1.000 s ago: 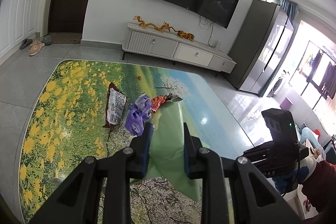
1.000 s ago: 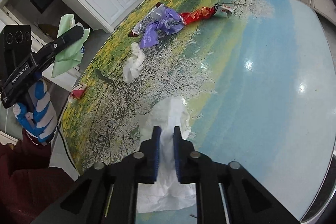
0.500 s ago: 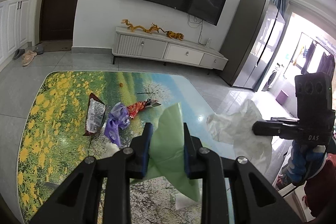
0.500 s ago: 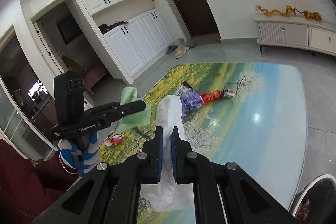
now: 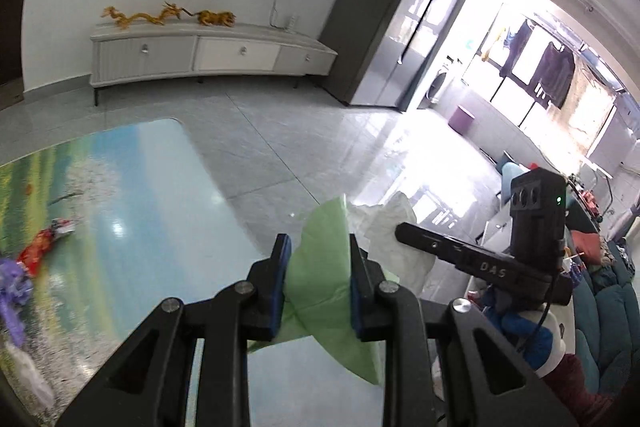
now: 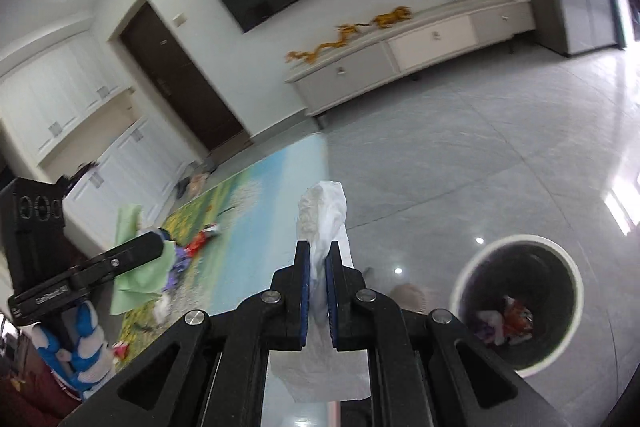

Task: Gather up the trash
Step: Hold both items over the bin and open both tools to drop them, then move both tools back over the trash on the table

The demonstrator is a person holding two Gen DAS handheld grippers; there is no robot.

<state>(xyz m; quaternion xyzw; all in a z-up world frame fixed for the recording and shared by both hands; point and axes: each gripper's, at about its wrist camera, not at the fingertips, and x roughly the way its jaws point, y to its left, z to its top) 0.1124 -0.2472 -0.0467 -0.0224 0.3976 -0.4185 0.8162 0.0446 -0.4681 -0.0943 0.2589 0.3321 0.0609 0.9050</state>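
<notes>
**Both loads lifted, bin next**

The step in hand looks like the carry. The left gripper [image 5: 316, 283] has its jaws partly closed on a green sheet [image 5: 320, 291], which sticks out ahead of them and droops below. The right gripper [image 6: 318, 283] has its jaws nearly shut on a white tissue [image 6: 320, 227], which stands up above them and hangs beneath.

The bin [image 6: 516, 303] sits on the floor, low and to the right of the right jaws, already holding some scraps. The next move, I judge, calls for bringing each load over its mouth and letting go there.

More trash lies on the counter [image 5: 132, 211], left of the left jaws: a red wrapper [image 5: 42, 247] and a purple one [image 5: 14, 291]. Nothing blocks the way to the bin; the two grippers ride close together, so the loose sheets could brush.
</notes>
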